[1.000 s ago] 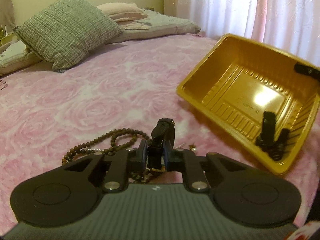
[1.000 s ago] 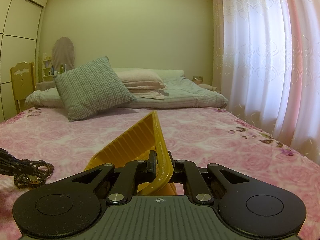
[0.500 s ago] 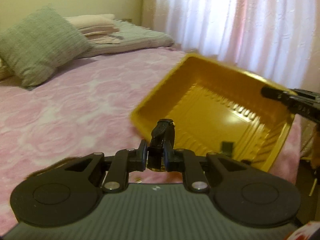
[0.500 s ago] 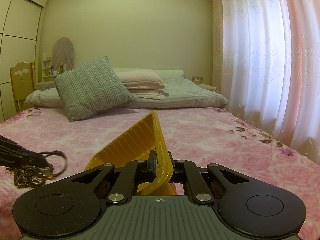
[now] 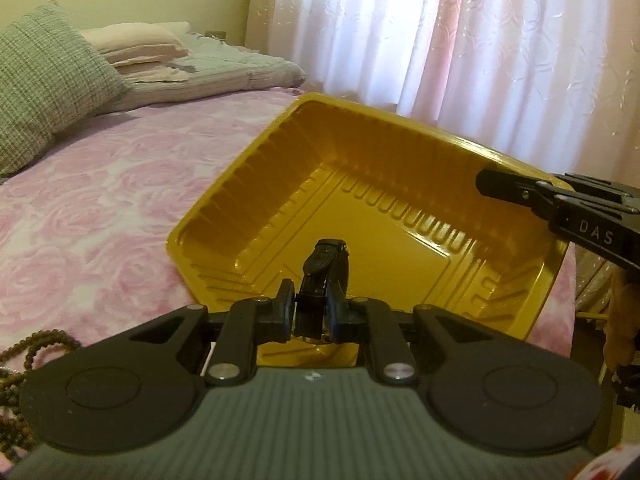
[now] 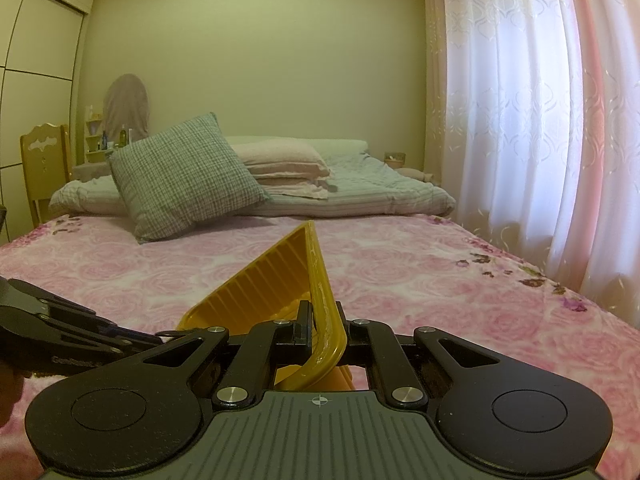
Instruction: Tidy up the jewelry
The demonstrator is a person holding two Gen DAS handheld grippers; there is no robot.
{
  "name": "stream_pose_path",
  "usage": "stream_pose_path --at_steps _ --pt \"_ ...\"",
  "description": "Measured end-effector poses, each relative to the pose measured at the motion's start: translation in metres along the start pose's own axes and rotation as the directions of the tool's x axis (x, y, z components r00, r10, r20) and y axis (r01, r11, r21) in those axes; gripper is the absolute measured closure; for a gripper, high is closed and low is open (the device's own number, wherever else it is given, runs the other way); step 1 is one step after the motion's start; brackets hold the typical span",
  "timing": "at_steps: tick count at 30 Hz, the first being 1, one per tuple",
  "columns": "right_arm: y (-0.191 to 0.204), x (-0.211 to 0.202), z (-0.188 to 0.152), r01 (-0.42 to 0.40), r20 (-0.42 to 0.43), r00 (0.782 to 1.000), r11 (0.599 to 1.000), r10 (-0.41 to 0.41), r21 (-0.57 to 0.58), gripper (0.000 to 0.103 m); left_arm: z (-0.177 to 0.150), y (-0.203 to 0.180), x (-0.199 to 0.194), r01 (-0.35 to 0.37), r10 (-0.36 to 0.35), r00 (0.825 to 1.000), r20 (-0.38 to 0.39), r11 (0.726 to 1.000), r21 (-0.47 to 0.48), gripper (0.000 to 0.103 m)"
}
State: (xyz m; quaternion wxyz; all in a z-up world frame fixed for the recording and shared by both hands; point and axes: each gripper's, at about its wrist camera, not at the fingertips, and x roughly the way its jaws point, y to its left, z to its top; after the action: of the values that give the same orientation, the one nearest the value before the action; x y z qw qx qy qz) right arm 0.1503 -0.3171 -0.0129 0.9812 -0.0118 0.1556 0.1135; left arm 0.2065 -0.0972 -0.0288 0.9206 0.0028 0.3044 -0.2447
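Note:
A yellow plastic tray (image 5: 360, 184) is tilted up on the pink rose bedspread. My right gripper (image 6: 322, 326) is shut on the tray's (image 6: 280, 280) near rim, and it shows in the left wrist view as a black arm (image 5: 486, 182) at the tray's right edge. My left gripper (image 5: 310, 304) is shut on a black strap-like piece (image 5: 326, 268) that sticks up between its fingers, held over the tray's near corner. In the right wrist view the left gripper (image 6: 156, 336) reaches in from the left. A brown bead necklace (image 5: 36, 344) lies on the bed at lower left.
A checked green cushion (image 6: 180, 180) and folded pillows (image 6: 280, 160) lie at the head of the bed. White curtains (image 6: 540, 120) hang along the right side. A wooden chair (image 6: 44, 164) and a wardrobe (image 6: 36, 40) stand at the far left.
My left gripper has swung right, away from the bead necklace and over the tray, carrying the black strap. The right gripper and the tray have not moved.

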Motion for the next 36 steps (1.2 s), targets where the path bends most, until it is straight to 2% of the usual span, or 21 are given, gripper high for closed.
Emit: stream_pose_path --at_steps 2,8,14,16,22,27,31,34,36 --pt "0.0 0.0 0.0 0.001 -0.001 1.0 1.0 -0.001 0.001 0.095 0.0 0.001 -0.002 -0.01 0.01 1.0 0.017 1.0 0.006 0.082" --pt "0.0 0.0 -0.002 0.003 -0.003 1.0 1.0 -0.003 0.007 0.095 -0.004 0.022 -0.021 -0.091 0.092 0.996 0.024 0.995 -0.038 0.082" --pt "0.0 0.0 -0.001 0.003 -0.003 1.0 1.0 -0.003 0.01 0.095 -0.022 0.055 -0.049 -0.222 0.224 0.975 0.009 0.97 -0.1 0.076" --pt "0.0 0.0 -0.002 0.004 -0.003 1.0 1.0 -0.004 0.008 0.095 -0.029 0.066 -0.056 -0.271 0.271 0.963 -0.01 0.956 -0.111 0.073" --pt "0.0 0.001 -0.001 0.006 -0.005 1.0 1.0 -0.006 0.006 0.095 -0.053 0.097 -0.077 -0.414 0.41 0.91 -0.056 0.898 -0.153 0.071" --pt "-0.001 0.001 -0.001 0.006 -0.005 1.0 1.0 -0.006 0.005 0.095 -0.068 0.113 -0.091 -0.489 0.483 0.872 -0.074 0.86 -0.148 0.071" --pt "-0.001 0.001 -0.002 0.006 -0.005 1.0 1.0 -0.006 0.0 0.095 -0.076 0.122 -0.098 -0.53 0.522 0.848 -0.092 0.838 -0.132 0.071" --pt "-0.001 0.001 -0.002 0.009 -0.007 1.0 1.0 -0.009 0.002 0.095 -0.082 0.128 -0.101 -0.547 0.537 0.837 -0.105 0.826 -0.134 0.071" --pt "-0.001 0.001 -0.001 0.013 -0.015 1.0 1.0 -0.013 0.005 0.095 -0.085 0.132 -0.103 -0.549 0.537 0.836 -0.116 0.824 -0.144 0.071"
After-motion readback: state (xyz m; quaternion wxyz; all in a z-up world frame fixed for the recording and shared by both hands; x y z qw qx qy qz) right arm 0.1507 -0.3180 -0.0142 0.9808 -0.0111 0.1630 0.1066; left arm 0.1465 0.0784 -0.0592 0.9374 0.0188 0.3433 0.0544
